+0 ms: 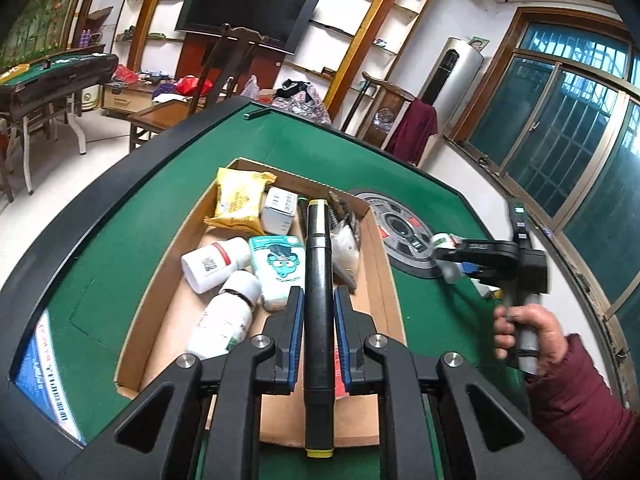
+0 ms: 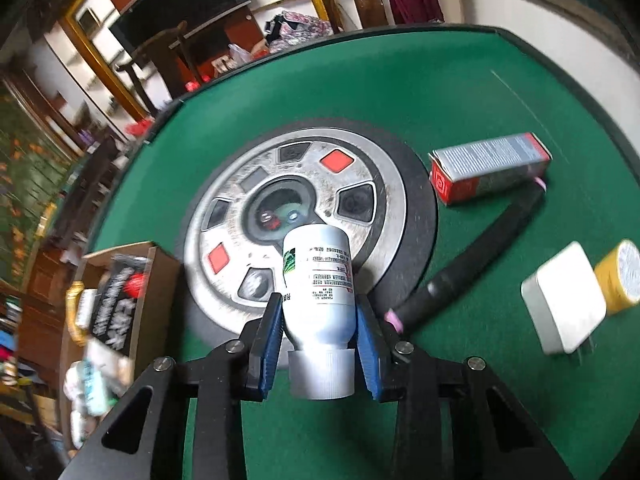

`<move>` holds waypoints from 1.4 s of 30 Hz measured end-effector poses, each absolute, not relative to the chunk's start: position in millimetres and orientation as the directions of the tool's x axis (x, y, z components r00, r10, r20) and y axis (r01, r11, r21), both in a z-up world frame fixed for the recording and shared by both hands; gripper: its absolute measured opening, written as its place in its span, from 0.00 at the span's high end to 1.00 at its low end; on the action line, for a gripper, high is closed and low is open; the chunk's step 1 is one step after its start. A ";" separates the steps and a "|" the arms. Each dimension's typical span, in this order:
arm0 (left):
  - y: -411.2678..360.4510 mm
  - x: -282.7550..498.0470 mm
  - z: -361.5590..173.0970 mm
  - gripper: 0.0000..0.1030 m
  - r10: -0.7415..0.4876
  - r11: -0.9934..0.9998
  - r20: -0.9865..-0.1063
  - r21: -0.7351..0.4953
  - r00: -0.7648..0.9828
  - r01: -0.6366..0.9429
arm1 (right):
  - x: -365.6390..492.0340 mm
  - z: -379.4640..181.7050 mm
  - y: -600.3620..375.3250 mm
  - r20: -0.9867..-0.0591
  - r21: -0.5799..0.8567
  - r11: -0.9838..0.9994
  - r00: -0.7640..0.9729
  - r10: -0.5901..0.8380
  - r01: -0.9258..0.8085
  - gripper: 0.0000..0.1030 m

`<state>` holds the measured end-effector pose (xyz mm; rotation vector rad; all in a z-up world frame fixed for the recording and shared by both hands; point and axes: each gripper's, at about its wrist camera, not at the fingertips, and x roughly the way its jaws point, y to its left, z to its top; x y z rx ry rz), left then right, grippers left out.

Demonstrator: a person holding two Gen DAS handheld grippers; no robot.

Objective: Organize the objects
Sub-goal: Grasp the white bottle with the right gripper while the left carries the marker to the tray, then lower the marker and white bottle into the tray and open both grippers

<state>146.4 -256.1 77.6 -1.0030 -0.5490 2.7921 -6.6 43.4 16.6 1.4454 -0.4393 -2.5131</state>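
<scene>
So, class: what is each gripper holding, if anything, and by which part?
The left gripper holds a black marker around the middle of its barrel. The right gripper holds a white bottle by its lower body, just above the cap.

My left gripper point(image 1: 316, 300) is clamped on a black marker point(image 1: 318, 312) with yellow ends, which runs straight ahead between my blue pads point(image 1: 297, 320). Below and ahead of my jaws sits an open cardboard box point(image 1: 384, 292) on the green table point(image 1: 120, 272). To the left of the marker lie two white bottles point(image 1: 216, 262), a teal cartoon-face packet point(image 1: 278, 270), a small white box point(image 1: 280, 210) and a yellow packet point(image 1: 240, 200). Off to the right, a hand point(image 1: 528, 328) holds my right gripper point(image 1: 450, 258) over the table, a small white bottle point(image 1: 444, 240) between its fingers.
</scene>
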 end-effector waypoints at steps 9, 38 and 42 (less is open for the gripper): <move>-259.3 143.0 60.5 0.86 0.123 -0.958 -0.687 -0.271 -0.716 0.096 | 48.8 49.0 -3.4 -0.707 0.512 -0.828 -0.437 -0.557 0.227 0.63; -273.2 151.1 55.8 0.47 0.161 -0.936 -0.664 -0.337 -0.731 0.099 | 94.1 24.9 -149.1 -0.814 0.268 -0.847 -0.362 -0.454 0.460 0.54; -274.9 163.5 73.7 0.33 0.156 -0.934 -0.618 -0.345 -0.771 0.088 | 97.9 37.5 -127.4 -0.769 0.314 -0.839 -0.399 -0.499 0.445 0.31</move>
